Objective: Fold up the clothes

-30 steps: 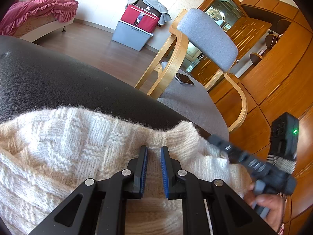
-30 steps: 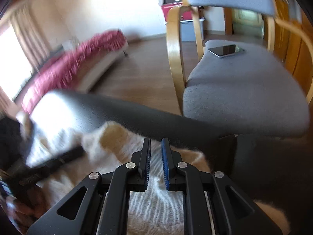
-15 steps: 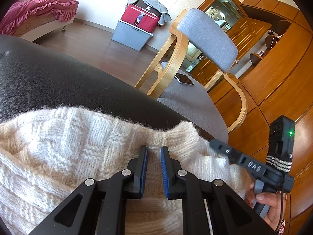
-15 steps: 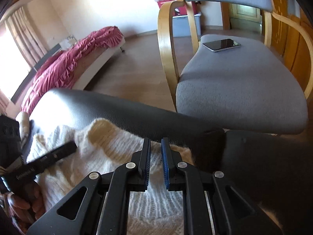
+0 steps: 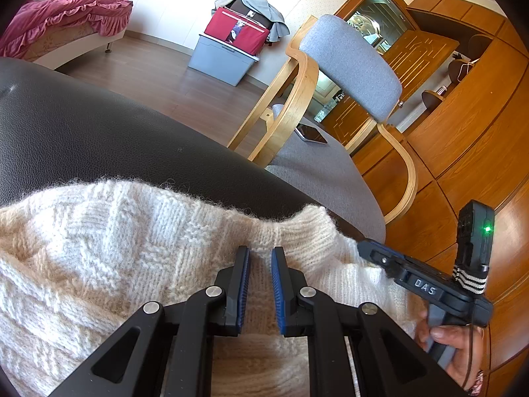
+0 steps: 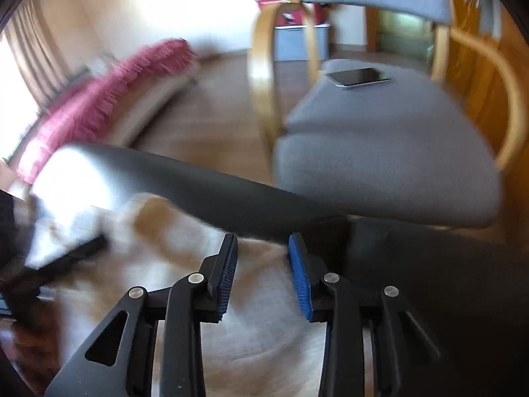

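Note:
A cream knitted sweater [image 5: 115,231] lies bunched on a black leather seat [image 5: 82,132]. My left gripper [image 5: 260,252] is shut on a fold of it near the ribbed edge, with knit filling the narrow gap between the blue pads. At the sweater's right end a hand holds my right gripper [image 5: 365,248]. In the blurred right wrist view the right gripper [image 6: 263,241] has its jaws opening. The sweater [image 6: 264,330] lies below and between the pads, and they do not press on it. The left gripper's dark fingers [image 6: 82,248] show at the left of that view.
A wooden armchair with grey cushions [image 5: 350,63] stands just beyond the leather seat, with a phone [image 6: 358,76] on its seat. Farther off are a bed with a pink cover [image 5: 66,16] and a grey storage box [image 5: 221,59] under a red bag. Wooden cabinets [image 5: 463,125] line the right.
The right gripper's jaws have parted from nearly shut to clearly apart, letting go of the sweater edge, and its view has tilted. The left gripper and its hold are unchanged.

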Action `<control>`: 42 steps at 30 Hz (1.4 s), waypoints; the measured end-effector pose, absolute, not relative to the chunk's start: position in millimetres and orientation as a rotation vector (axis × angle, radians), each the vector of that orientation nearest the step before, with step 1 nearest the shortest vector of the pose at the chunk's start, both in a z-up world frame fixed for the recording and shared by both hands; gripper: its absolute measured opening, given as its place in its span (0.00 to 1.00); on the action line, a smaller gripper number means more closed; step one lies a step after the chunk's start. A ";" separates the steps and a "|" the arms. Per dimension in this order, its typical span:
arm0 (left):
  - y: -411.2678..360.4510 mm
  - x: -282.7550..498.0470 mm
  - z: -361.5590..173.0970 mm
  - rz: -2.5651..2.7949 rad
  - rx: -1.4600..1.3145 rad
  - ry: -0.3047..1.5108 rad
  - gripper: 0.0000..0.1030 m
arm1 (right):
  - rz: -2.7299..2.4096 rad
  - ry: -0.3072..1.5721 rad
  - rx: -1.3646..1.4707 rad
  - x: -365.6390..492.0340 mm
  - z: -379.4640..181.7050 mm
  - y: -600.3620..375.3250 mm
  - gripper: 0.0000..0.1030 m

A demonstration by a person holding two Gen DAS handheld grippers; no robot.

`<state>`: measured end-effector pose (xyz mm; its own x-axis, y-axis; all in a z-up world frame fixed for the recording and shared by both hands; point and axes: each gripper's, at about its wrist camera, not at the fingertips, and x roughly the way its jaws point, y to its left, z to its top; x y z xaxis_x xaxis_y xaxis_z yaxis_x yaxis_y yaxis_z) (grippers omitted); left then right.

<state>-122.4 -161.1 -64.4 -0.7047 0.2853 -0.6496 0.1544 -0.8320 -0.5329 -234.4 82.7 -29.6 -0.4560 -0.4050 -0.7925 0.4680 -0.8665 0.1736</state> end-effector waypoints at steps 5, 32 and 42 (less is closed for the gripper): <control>-161.3 -122.5 -64.0 2.691 -1.174 -0.885 0.12 | -2.199 -0.083 1.074 -218.9 2.8 90.6 0.34; -162.7 -123.7 -63.7 2.680 -1.171 -0.900 0.12 | -2.034 0.073 1.177 -205.2 -25.3 55.6 0.23; -164.2 -123.2 -64.1 2.676 -1.170 -0.904 0.12 | -2.136 0.180 1.101 -199.2 7.6 86.4 0.25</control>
<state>-123.2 -164.2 -64.1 -0.7040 0.2991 -0.6442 0.1529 -0.8219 -0.5487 -199.2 86.4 7.6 -0.3804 -0.5327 -0.7560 0.6518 -0.7344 0.1894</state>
